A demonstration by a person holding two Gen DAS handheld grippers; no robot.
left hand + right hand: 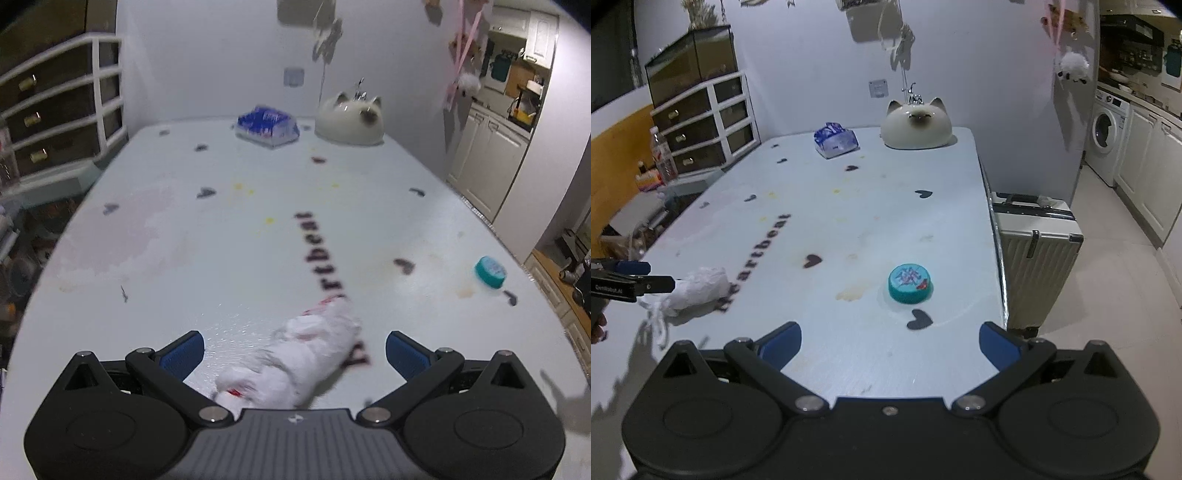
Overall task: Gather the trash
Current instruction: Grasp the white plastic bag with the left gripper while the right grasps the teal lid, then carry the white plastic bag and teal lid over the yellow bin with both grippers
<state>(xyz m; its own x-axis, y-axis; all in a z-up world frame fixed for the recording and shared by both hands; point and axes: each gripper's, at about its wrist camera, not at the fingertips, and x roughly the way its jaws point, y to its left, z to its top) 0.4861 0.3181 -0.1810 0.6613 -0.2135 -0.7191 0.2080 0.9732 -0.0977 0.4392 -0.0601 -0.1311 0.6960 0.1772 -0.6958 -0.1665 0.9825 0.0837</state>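
Note:
A crumpled white plastic bag (295,365) with red print lies on the pale blue table (207,258) between the wide-open fingers of my left gripper (294,352). It also shows in the right wrist view (698,286), with the left gripper (646,275) at it from the left. A round teal lid (909,283) lies ahead of my right gripper (890,341), which is open and empty above the near table edge. The lid also shows in the left wrist view (490,271). A blue and white wrapper (835,140) lies at the far end.
A cream cat-shaped ceramic piece (916,125) stands at the far right of the table. A white suitcase (1039,243) stands against the table's right side. A drawer unit (701,122) and a bottle (663,153) are on the left. A washing machine (1106,133) is at the right.

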